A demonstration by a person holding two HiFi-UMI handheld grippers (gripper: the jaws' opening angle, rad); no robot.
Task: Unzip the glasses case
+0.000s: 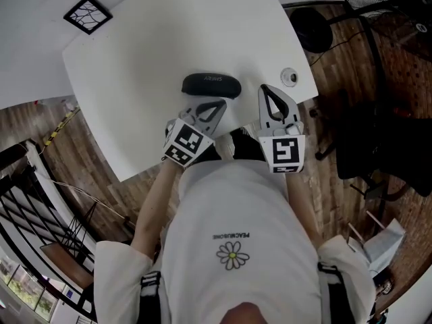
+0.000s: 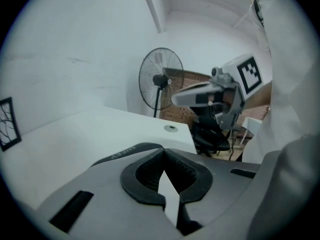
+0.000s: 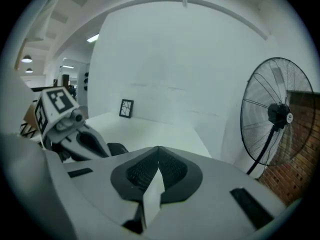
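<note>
**A:** Where is the glasses case [image 1: 211, 85] for us?

**B:** It lies flat on the white table [image 1: 169, 39], close to the near edge, with its long side running left to right. It is still zipped, as far as we can judge.

**A:** How do we expect it to handle?

**B:** We take it for a light, stiff shell with a smooth, rounded skin. One push would likely slide it across the tabletop. So we pin one end low on the shell, then pinch the zip pull with the other tip. We cannot make out the pull from here; it is too small and dark.

**A:** And our tongs?

**B:** The left tongs [image 1: 217, 106] sit just on the near side of the case, tips pressed together on nothing. The right tongs [image 1: 266, 92] are near its right end, also closed and empty. We must spread one pair before gripping.

**A:** Anything else around?

**B:** A small round disc [image 1: 289, 77] sits at the right edge of the table, and a framed picture [image 1: 88, 13] stands far to the left.
</note>
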